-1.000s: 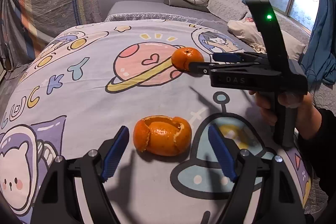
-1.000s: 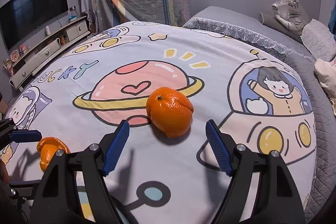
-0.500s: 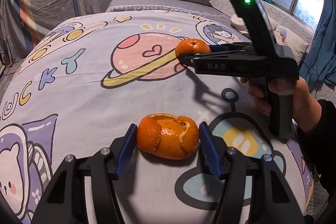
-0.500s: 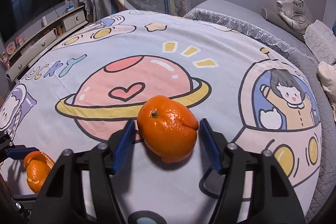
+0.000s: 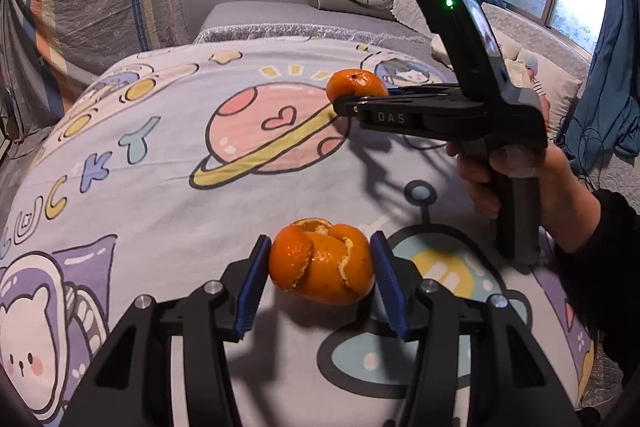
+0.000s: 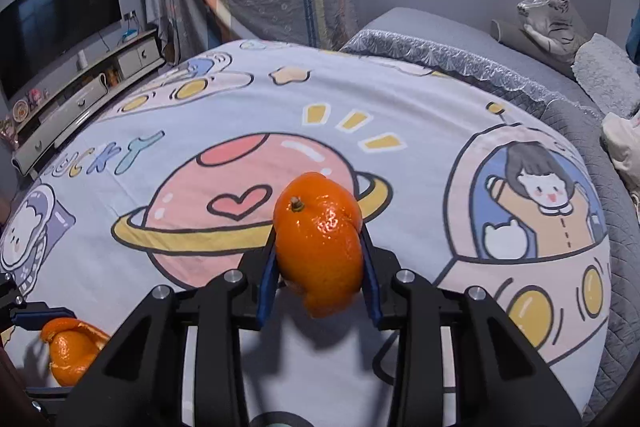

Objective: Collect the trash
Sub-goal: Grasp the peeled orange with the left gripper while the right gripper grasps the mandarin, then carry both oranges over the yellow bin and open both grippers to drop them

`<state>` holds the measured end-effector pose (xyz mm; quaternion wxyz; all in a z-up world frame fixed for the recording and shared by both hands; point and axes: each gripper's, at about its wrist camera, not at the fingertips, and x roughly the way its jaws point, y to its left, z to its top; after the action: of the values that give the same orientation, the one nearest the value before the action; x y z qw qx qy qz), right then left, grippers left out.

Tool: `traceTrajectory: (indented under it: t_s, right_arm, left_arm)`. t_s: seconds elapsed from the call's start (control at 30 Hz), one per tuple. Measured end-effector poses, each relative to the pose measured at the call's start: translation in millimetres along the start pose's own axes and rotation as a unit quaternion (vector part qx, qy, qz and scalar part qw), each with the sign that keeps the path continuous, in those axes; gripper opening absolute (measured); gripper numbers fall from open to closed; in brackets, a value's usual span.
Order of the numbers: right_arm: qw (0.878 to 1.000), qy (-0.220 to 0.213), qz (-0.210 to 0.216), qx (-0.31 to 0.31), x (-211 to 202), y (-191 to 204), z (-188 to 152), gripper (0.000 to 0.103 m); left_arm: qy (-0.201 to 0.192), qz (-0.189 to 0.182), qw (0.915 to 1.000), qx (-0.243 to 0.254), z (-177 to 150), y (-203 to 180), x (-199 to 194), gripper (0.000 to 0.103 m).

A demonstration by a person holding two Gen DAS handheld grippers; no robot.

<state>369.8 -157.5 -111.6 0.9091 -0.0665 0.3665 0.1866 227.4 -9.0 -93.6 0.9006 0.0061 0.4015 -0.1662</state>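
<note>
Orange peels (image 5: 322,261) (image 6: 320,247) between both grippers' closing pads

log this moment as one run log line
left claw: closing on split orange peel | right claw: closing, gripping whole orange peel | surface: bedspread

right tool (image 6: 319,269): blue pads just closing, pressed on stemmed orange peel (image 6: 319,247) | second torn peel (image 6: 70,349) lower left on cartoon bedspread (image 6: 400,115), apparently between other tool's tips (image 6: 38,317); contact unclear
</note>
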Motion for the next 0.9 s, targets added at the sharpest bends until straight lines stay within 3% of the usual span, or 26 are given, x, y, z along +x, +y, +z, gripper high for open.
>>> traceTrajectory:
  t_s: [0.53, 0.9]
  right_arm:
    - [0.996, -0.081, -0.039, 0.018, -121.3, -18.1, -3.2, 0.033]
    - [0.986, -0.109, -0.116, 0.058, -215.4, -47.9, -51.4, 0.033]
  left_arm:
    - [-0.080, -0.039, 0.9945, 0.054, 20.2, -59.6, -71.2, 0.048]
    - [-0.117, -0.082, 0.9845, 0.102, 25.2, -112.4, -104.1, 0.048]
